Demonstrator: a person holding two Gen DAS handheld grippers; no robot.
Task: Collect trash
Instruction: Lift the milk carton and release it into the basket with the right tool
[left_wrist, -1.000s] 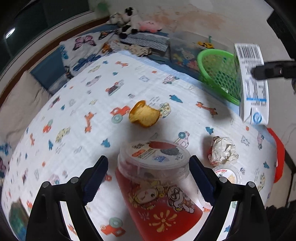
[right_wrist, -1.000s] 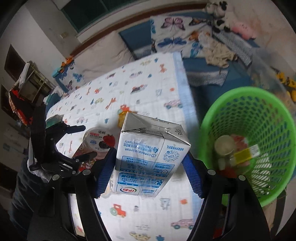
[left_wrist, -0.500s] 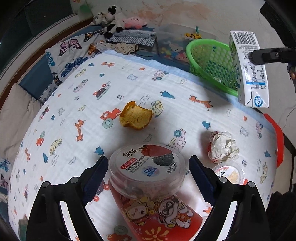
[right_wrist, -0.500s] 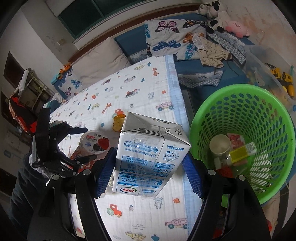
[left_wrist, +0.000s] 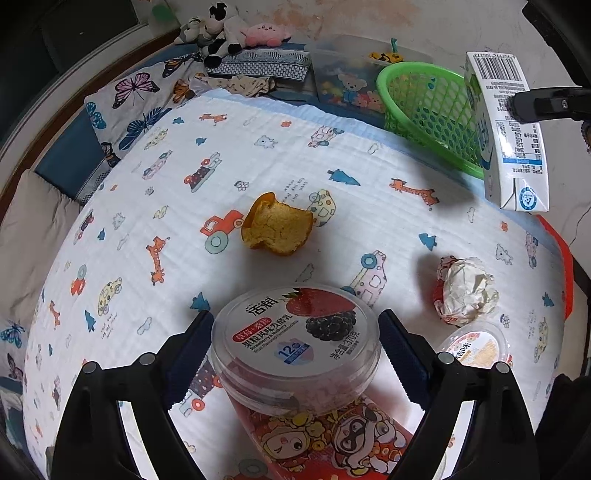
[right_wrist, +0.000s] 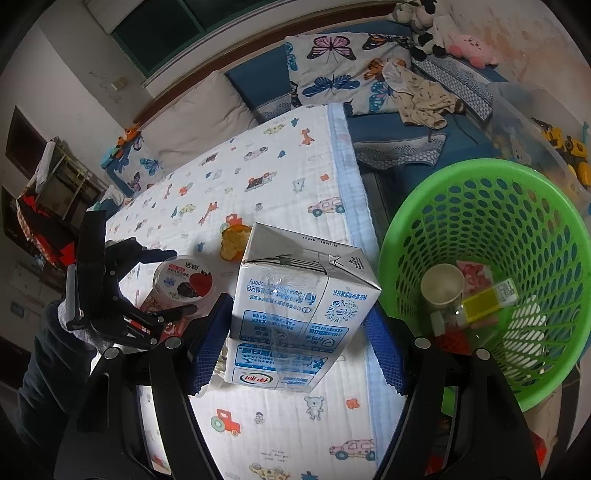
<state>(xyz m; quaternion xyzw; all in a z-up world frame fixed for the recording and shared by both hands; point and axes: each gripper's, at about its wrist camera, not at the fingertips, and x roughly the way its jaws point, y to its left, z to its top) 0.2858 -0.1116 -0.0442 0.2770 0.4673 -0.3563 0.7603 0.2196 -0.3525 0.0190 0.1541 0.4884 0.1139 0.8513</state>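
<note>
Risk first: milk carton (right_wrist: 303, 310) clamped between the pads of the right hand-held gripper (right_wrist: 295, 332), carried off the surface and just short of the green basket (right_wrist: 546, 384); release too early likely means a bounce off the rim back onto the bed or down the gap beside it (carton looks light and smooth-sided, so slip in the pads also possible). Left hand-held gripper (left_wrist: 295, 350) spread around the yogurt tub (left_wrist: 295, 332), fingers either side, touching on the left, hairline gap on the right, not visibly squeezing; cannot tell if the tub is lifted or just framed. Tub wide, nearly fills the opening, so an off-centre close could tip it or pop the clear lid. Under the tub a red snack bag (left_wrist: 325, 435), may drag along or make the tub slide. Other trash waiting: orange peel (left_wrist: 275, 229) mid-surface, crumpled paper ball (left_wrist: 465, 291) to the right, small lidded cup (left_wrist: 476, 343) just beside the right finger of the left tool (easy to knock). Basket already holding a paper cup, a yellow box and some wrappers. Surface: bed (left_wrist: 147, 295) covered with a white quilted sheet printed with cars, tractors, giraffes; soft, so things stand unsteadily. Room: butterfly pillows and plush toys at the far end, clear toy bin by the basket, dark window, cluttered shelf at left in right wrist view.
</note>
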